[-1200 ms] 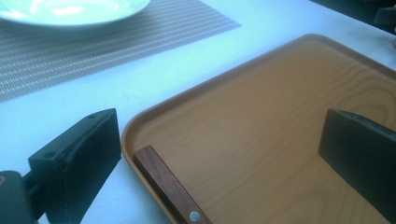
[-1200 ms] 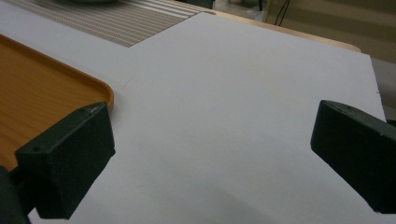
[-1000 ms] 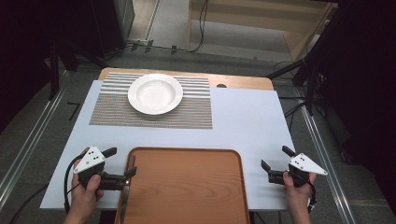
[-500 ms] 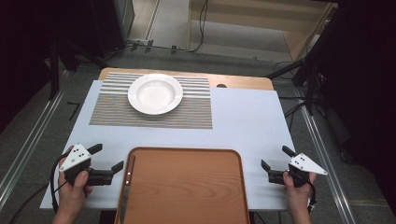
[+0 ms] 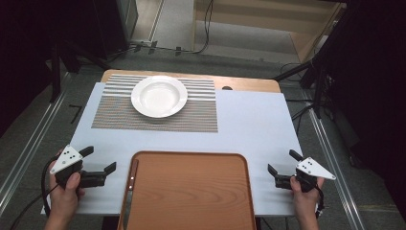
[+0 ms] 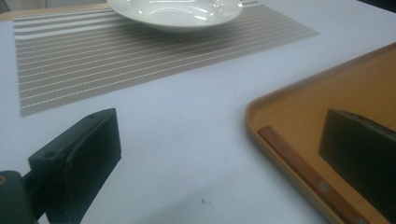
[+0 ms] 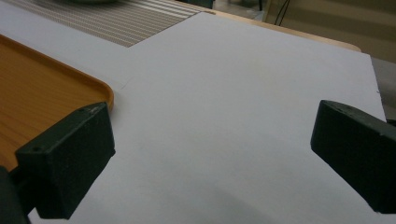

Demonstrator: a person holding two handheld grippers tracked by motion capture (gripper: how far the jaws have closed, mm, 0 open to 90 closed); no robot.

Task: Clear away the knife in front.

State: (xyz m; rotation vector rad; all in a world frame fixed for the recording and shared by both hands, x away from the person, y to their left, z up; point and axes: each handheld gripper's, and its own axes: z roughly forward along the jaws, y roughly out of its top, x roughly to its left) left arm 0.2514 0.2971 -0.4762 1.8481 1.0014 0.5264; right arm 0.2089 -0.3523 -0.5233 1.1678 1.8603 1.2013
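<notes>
A wooden tray [image 5: 191, 191] lies at the near middle of the white table. A knife [image 5: 129, 190] with a wooden handle [image 6: 302, 175] rests along the tray's left rim [image 6: 261, 100]. My left gripper [image 5: 100, 159] is open just left of the tray, holding nothing and apart from the knife. In the left gripper view its jaws [image 6: 219, 144] stand wide, the right one over the tray's edge. My right gripper [image 5: 282, 161] is open over bare table to the right of the tray [image 7: 42, 93], and nothing lies between its jaws [image 7: 212, 140].
A white deep plate [image 5: 159, 96] sits on a striped placemat [image 5: 153, 117] at the far left of the table; the plate [image 6: 177, 11] and the placemat [image 6: 116, 60] lie ahead of the left gripper. Dark stands and cables ring the table.
My left gripper has pulled back leftward from the tray's left edge and the knife, still open. The right gripper has not moved.
</notes>
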